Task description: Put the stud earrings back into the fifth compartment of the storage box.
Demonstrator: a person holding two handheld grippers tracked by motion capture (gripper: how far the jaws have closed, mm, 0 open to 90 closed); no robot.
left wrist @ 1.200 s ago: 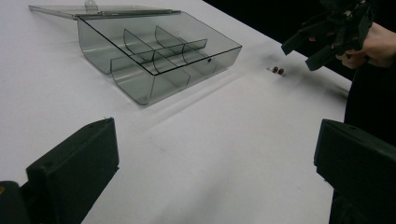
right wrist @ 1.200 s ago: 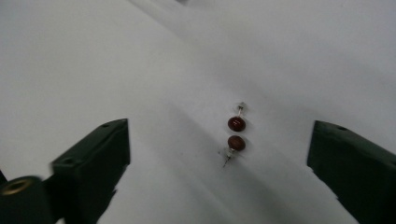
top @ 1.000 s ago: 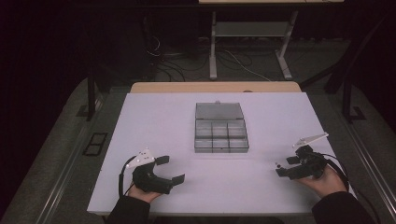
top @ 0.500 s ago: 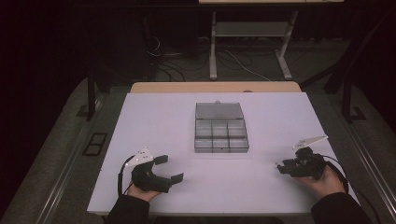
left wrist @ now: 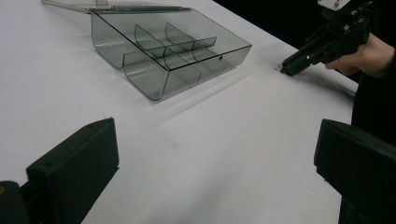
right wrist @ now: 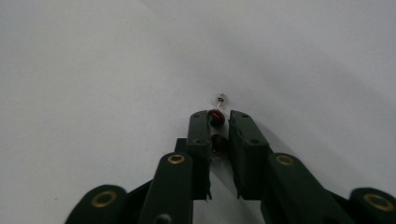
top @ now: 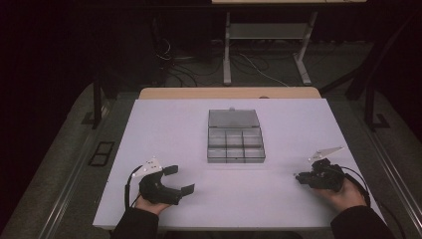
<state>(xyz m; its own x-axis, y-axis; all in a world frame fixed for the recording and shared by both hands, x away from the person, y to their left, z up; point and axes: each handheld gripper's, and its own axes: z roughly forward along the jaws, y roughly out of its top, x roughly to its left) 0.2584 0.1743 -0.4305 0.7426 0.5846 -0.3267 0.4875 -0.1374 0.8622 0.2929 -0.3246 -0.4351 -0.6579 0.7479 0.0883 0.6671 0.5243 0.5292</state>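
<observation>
A: What differs from a second ago?

B: Little on the table (top: pixel 164 129). The box (top: pixel 235 142) sits at mid-table as before, lid laid flat behind it. The right gripper (top: pixel 300 177), near and to the right of the box, has dropped lower and narrowed its jaws.

A: And the left gripper (top: pixel 180 180)?

B: Near-left of the box, in much the same place, jaws spread wide with bare table between them.

A: Is the right one holding anything?

B: Yes. Its jaws pinch a small dark red bead (right wrist: pixel 215 117) at the tips, touching the table. A thin wire pokes out ahead of it.

A: Anything between it and the box?

B: Bare tabletop.
</observation>
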